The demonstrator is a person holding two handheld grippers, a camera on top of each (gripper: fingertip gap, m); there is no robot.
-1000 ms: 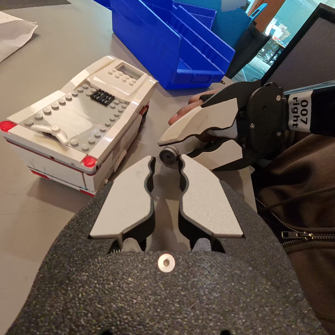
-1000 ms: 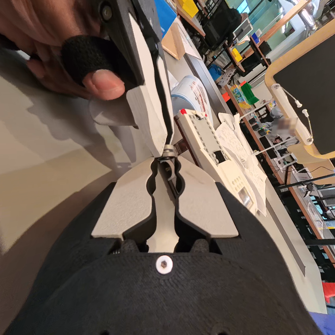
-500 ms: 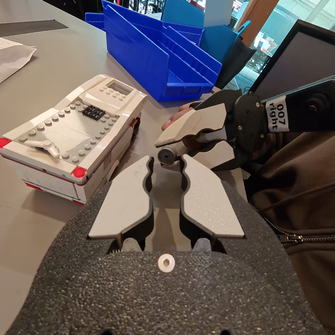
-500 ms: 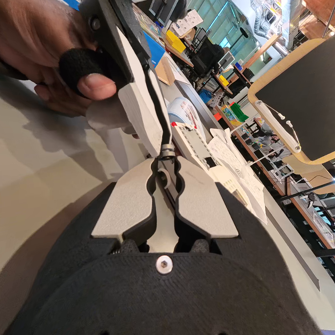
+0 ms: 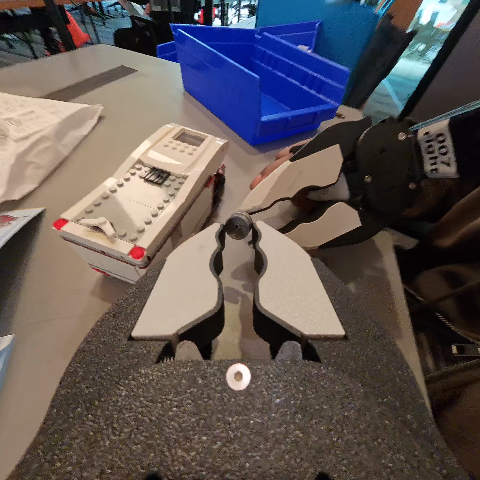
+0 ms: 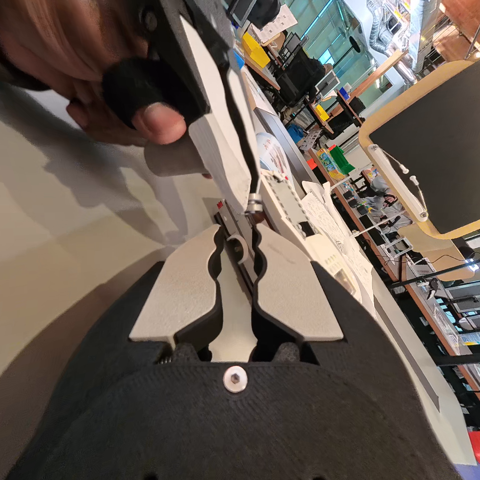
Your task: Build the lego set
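Left wrist view: we see a grey tabletop with a blue bin at its far side and a crumpled white paper sheet to the left. Between them, nearer to us, lies a white and grey brick-built vehicle with red corner studs, resting on the tabletop just left of both claws.

The left claw is clamped on a small dark grey wheel. Both its pale fingertips press the wheel's rim, and the wheel's flat face is turned toward the camera, above the tabletop and beside the vehicle's near corner.

The right claw comes in from the right with its two fingers apart. Its upper tip sits just behind the wheel, while its lower tip is clear of it. In the right wrist view, we see the wheel ahead of that claw's tips, at the end of the left claw.
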